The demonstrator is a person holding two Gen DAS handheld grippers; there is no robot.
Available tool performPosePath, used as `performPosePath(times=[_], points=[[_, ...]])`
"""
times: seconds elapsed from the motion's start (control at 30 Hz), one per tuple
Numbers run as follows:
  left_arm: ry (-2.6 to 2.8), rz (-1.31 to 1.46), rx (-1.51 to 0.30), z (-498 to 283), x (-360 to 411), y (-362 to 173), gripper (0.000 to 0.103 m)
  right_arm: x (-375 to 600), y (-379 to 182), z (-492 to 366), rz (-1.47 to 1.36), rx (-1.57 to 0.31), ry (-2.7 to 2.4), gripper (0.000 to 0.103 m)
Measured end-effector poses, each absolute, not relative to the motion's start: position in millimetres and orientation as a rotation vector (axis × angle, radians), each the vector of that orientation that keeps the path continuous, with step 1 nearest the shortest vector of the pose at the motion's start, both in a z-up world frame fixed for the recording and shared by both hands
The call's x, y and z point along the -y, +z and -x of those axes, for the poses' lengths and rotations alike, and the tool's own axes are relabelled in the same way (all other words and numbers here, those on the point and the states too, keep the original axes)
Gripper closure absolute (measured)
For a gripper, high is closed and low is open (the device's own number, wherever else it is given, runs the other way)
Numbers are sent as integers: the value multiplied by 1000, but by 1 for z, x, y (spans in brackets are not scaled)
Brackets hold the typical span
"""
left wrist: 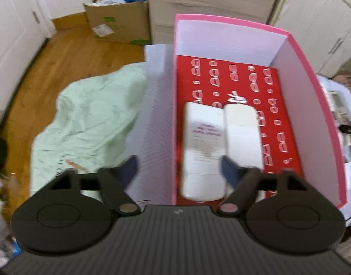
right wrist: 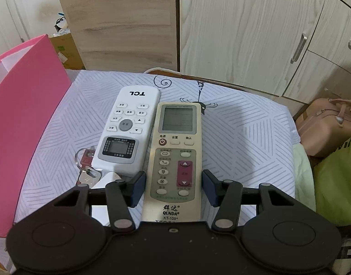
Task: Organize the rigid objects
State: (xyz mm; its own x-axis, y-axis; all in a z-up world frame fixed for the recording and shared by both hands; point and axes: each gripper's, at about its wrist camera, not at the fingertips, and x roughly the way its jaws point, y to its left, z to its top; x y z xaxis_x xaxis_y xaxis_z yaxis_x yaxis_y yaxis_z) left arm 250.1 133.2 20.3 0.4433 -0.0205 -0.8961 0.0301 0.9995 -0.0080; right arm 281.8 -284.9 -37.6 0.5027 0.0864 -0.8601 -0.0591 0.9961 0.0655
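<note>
Soft, even indoor light filled both views, with no hard glare. The left wrist view was smeared by motion blur: the two white remotes [left wrist: 221, 146] just ahead of the left gripper [left wrist: 179, 167] and the red patterned floor of the pink box [left wrist: 313, 87] had lost their fine print. The right wrist view was sharp, the labels readable on the beige remote [right wrist: 175, 158] between the right gripper's [right wrist: 174, 186] fingers, a faint shadow beyond it on the striped cloth [right wrist: 244, 126], and cabinet lines [right wrist: 301, 45] bowed by fisheye toward dark corners.
</note>
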Motion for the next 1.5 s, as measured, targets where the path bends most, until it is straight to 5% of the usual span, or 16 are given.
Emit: performPosePath(times=[0.23,0.27,0.3,0.4,0.7,1.07,1.5], points=[[27,-30,-1061,-246,-140,34,15,286,-37,-284,-46,-1044,79,44],[32,-20,-1066,-247,-142,34,29,285,-38,-284,-50,-1046,78,44],[30,1,-1086,-249,-145,31,55,286,-38,-284,-52,-1045,76,44],[-22,138,-1165,-256,-159,18,94,285,-38,-283,-49,-1041,73,45],[-55,97,-1021,-244,-151,34,100,287,-26,-279,-62,-1013,71,45],[-52,22,-1050,-254,-143,21,100,277,-42,-289,-4,-1024,47,40],[-55,11,-1018,-251,-142,24,101,282,-13,-279,-12,-912,30,45]])
